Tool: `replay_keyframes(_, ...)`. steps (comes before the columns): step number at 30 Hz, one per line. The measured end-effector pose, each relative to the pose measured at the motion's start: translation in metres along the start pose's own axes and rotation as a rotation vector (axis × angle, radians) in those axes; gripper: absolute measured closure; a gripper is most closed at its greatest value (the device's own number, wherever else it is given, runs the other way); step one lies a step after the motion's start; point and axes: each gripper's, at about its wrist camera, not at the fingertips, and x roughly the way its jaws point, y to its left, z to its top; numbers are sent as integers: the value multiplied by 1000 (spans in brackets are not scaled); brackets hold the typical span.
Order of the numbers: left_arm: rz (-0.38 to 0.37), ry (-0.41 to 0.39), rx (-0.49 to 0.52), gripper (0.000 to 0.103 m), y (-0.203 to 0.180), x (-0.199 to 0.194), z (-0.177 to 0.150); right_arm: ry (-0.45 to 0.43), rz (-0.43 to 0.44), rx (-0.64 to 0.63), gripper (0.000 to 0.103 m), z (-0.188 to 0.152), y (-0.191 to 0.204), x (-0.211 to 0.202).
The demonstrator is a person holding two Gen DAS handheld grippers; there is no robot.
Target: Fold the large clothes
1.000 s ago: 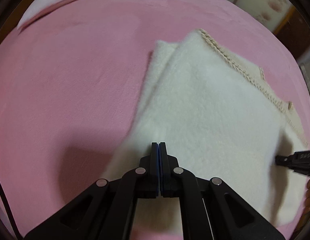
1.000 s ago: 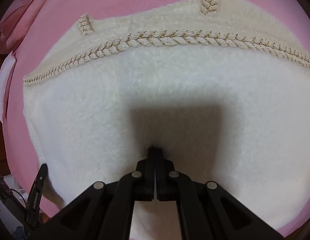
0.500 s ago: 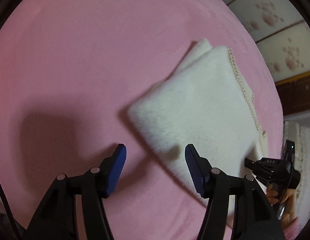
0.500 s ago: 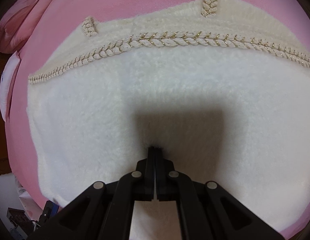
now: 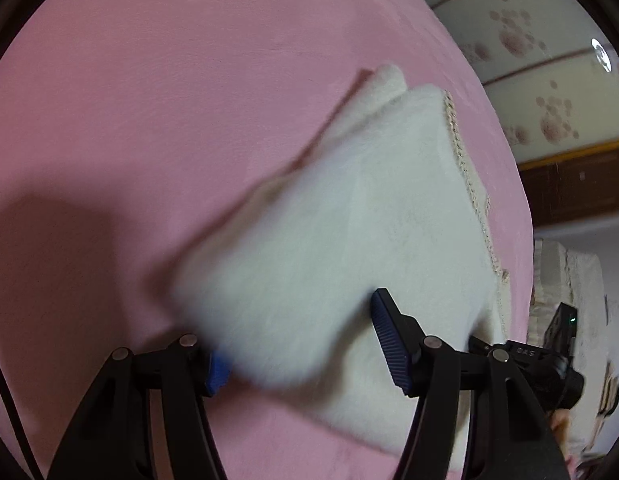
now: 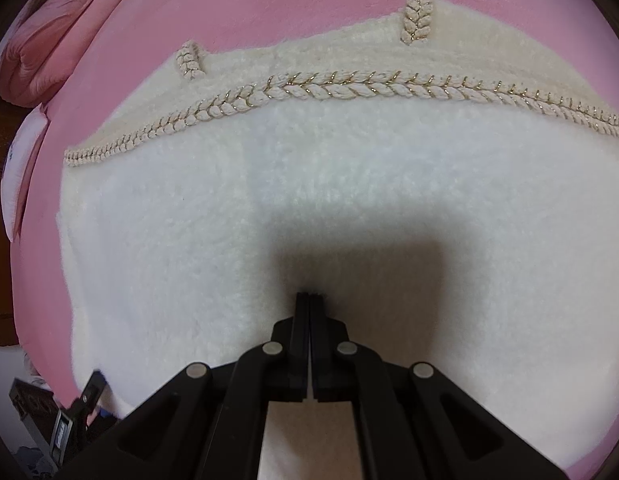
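Note:
A folded white fleece garment with a braided cream trim lies on the pink bed cover. My left gripper is open and straddles the garment's near corner: the left pad is partly hidden by the blurred fleece and the right pad rests over the cloth. My right gripper is shut, pointing steeply down with its tips against the fleece and nothing pinched that I can see. The right gripper also shows at the garment's far edge, held by a hand.
The pink bed cover runs around the garment on every side. A pink folded quilt lies at the upper left. Flower-patterned cupboard doors stand beyond the bed. Clutter lies on the floor past the bed's edge.
My left gripper went from shut to open, rolled, and dropped onto the garment's near corner, which now sits between its fingers. The right gripper stayed shut on the fleece, barely shifting.

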Motion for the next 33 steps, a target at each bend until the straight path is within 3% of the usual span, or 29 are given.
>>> replay_keyframes(6, 22, 11, -5, 53, -12, 16, 20, -43, -55, 0, 103, -8, 14, -1)
replay_keyframes(11, 14, -5, -54, 73, -11, 8, 17, -97, -147, -43, 103, -25, 42, -4)
replay_keyframes(14, 47, -55, -47, 79, -20, -1, 11, -135, -179, -47, 103, -34, 55, -2)
replay_keyframes(16, 116, -113, -3, 81, -34, -6, 1, -160, -176, -52, 103, -40, 57, -3)
replay_keyframes(19, 189, -197, 94, 83, -59, -15, -13, -217, -136, -90, 103, -53, 53, -5)
replay_keyframes(25, 229, -310, 234, 84, -95, -43, -32, -232, -20, -91, 103, -62, 27, -13)
replay_keyframes(27, 263, -350, 308, 85, -120, -53, -45, -239, 21, -95, 103, -66, 21, -15)
replay_keyframes(31, 254, -422, 428, 86, -171, -76, -73, -252, 148, -74, 103, -56, -16, -13)
replay_keyframes(33, 268, -459, 534, 86, -198, -84, -94, -269, 200, -91, 103, -57, -28, -16)
